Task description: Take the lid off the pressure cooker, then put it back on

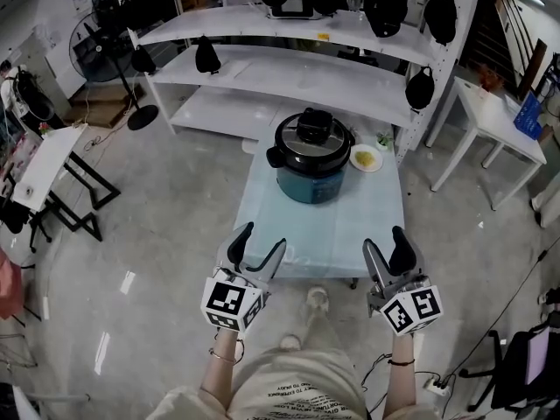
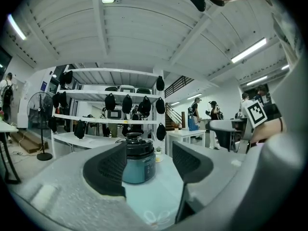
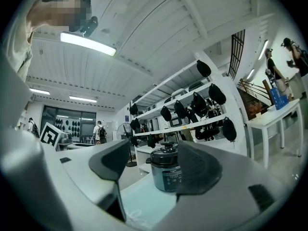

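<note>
Jaws stand wide apart on both tools, with nothing between them. In the head view the left gripper and the right gripper are held side by side and well apart, their tips over the near edge of the table. Neither touches anything. A shoe shows on the floor between them, under the table edge.

Each gripper's own view looks along its pads toward the cooker. In the left gripper view the cooker sits in the gap of the left gripper. In the right gripper view the cooker shows in the gap of the right gripper, partly behind one pad. It is well ahead of the tips in both.

The cooker stands upright toward the far end of the table, well away from both grippers. The lid is on it, with a black knob on top. A small plate holding something yellow lies just beside the cooker on the right.

Past the table stand white shelves with black bags hung on them. A fan stands far left and a white side table to the right.
</note>
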`<state>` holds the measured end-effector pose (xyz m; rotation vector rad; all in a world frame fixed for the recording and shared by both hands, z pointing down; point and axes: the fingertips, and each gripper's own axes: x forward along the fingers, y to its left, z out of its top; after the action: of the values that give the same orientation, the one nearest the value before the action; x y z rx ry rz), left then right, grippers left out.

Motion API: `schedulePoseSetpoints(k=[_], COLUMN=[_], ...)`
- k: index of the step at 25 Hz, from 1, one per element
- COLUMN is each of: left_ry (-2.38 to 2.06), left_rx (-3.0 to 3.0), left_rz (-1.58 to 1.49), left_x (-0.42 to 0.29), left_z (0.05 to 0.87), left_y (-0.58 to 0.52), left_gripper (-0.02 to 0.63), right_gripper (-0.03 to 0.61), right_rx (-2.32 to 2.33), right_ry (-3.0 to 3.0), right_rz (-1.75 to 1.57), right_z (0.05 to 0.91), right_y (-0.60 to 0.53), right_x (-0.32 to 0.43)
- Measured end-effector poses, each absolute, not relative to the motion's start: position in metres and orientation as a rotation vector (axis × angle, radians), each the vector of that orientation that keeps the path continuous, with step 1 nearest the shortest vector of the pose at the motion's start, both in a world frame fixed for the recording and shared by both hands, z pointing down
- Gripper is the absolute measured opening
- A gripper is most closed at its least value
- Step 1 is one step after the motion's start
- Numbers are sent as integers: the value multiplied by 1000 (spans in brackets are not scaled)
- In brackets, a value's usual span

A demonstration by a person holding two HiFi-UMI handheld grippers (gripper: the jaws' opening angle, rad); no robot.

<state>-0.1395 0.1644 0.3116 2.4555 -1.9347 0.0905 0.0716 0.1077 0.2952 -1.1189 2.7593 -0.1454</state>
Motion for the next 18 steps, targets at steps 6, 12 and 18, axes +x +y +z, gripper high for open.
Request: schedulePoseSetpoints(k=[6, 12, 18], left_ry=[-1945, -1944, -1959], left_rx=[2451, 2487, 2457], left_rz=[87, 86, 65], left_x=[-152, -168, -187], left_z=[315, 303, 300], left_y=[116, 48, -8], left_gripper=[282, 282, 282], right_gripper=[295, 295, 295], right_rx=[-1113, -1104, -1065], right_ry=[2771, 2778, 2851], right_rz=[-157, -144, -128], right_z=[303, 296, 292], right_y=[55, -16, -77], right_x=[59, 38, 9])
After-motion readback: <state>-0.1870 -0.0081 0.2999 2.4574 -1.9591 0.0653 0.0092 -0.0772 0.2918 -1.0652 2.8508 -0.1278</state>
